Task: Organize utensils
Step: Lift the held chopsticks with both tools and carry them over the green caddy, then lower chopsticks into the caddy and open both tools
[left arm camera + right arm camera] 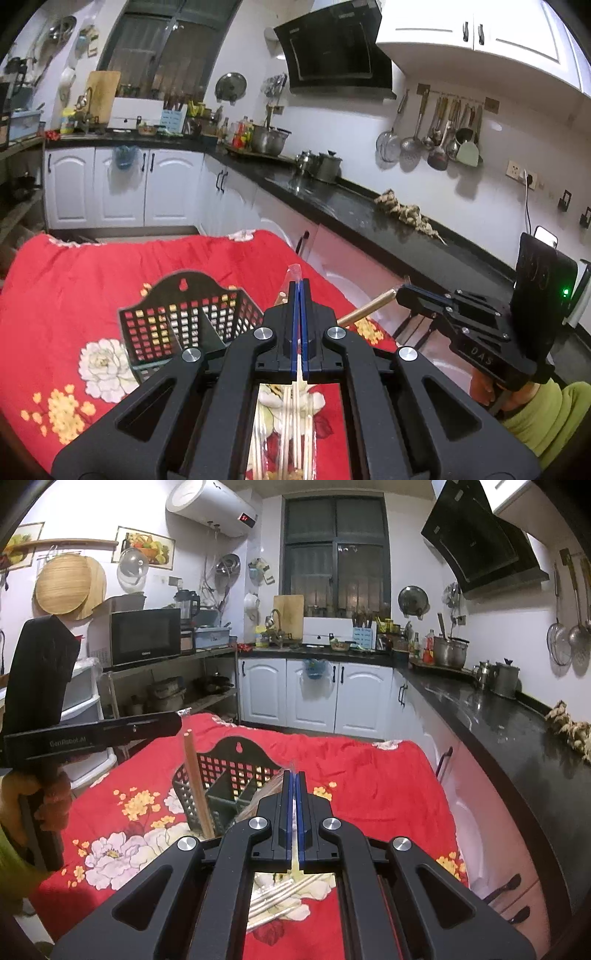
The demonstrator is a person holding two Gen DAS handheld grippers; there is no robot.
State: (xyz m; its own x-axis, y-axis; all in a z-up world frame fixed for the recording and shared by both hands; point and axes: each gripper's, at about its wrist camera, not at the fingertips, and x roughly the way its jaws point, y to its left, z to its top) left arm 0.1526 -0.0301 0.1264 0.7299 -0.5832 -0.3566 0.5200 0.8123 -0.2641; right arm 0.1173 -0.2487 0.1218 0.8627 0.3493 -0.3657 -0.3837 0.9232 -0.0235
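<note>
While both jaws stand closed, the left gripper (298, 295) pinches a clear sleeve of chopsticks (293, 424), long axis running along the fingers at lower centre. Right gripper (294, 786) clamps another sleeve (275, 897), lower centre. One black basket (229, 775) on the red cloth (369, 775), centre frame, holds one upright chopstick (195, 779).

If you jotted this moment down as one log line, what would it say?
left gripper: shut on chopstick packet | right gripper: shut on thin pale item | black basket on red cloth: one chopstick inside
</note>
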